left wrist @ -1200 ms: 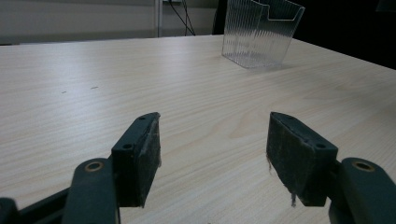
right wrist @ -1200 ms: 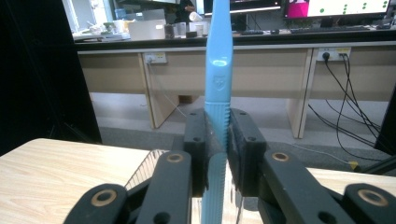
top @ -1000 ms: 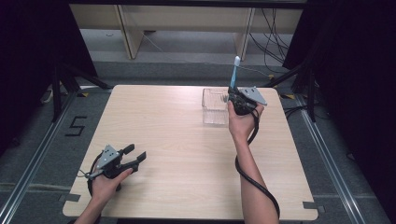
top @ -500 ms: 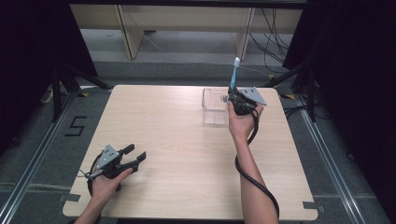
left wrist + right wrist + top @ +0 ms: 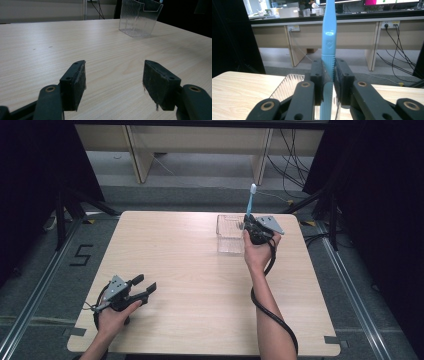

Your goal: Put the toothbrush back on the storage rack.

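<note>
A light blue toothbrush (image 5: 250, 202) stands upright with its white head at the top, and my right gripper (image 5: 249, 226) is shut on its ribbed handle. In the right gripper view the toothbrush (image 5: 329, 37) is pinched between the two pads of the right gripper (image 5: 329, 80), above a clear ribbed plastic box (image 5: 287, 87). That clear box (image 5: 229, 235) sits on the table at the back right, just left of the right gripper. My left gripper (image 5: 145, 286) rests near the front left of the table, open with nothing between its jaws. The left gripper (image 5: 115, 82) faces the clear box (image 5: 138, 17) far off.
The light wooden table (image 5: 190, 285) has dark floor around it, with a taped number at the left. A black cable (image 5: 267, 307) trails along the right forearm. Shelving and cables stand beyond the table's far edge.
</note>
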Demonstrator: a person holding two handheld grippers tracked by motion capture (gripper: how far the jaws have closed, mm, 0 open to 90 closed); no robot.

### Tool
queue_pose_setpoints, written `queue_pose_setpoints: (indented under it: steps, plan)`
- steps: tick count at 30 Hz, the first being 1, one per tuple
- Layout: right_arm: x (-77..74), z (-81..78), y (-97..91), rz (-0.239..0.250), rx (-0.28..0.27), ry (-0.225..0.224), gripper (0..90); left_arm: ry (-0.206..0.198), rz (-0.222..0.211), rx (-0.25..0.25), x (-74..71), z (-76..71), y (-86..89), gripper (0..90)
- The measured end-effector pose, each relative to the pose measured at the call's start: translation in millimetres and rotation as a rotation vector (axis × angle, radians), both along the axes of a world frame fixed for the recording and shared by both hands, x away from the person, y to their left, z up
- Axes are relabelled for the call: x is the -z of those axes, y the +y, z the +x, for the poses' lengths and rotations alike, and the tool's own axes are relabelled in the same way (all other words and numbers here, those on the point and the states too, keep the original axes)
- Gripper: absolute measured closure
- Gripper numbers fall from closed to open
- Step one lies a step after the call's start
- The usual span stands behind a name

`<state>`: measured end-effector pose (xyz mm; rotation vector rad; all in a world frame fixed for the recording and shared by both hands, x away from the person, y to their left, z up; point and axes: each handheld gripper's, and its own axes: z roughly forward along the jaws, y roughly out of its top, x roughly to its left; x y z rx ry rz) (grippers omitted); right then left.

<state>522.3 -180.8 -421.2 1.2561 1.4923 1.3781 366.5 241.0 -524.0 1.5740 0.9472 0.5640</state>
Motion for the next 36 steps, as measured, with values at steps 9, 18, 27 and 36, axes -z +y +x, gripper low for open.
queue_pose_setpoints:
  steps: [9,18,27,36]
  plan:
    - [4.5,1.5,-0.9,-0.01,0.001,0.001,78.8,0.001,-0.001,0.0,0.0,0.1,0.3,34.4]
    - [8.6,2.1,-0.9,-0.026,0.004,-0.004,78.8,0.001,-0.003,-0.001,0.0,0.1,0.4,34.4]
    - [13.7,1.4,0.3,-0.009,0.014,0.004,78.7,0.001,-0.002,0.0,0.0,0.1,0.4,34.4]
    - [18.2,1.2,-0.4,-0.025,0.006,-0.009,78.7,0.001,-0.004,-0.001,0.0,0.1,0.4,34.4]
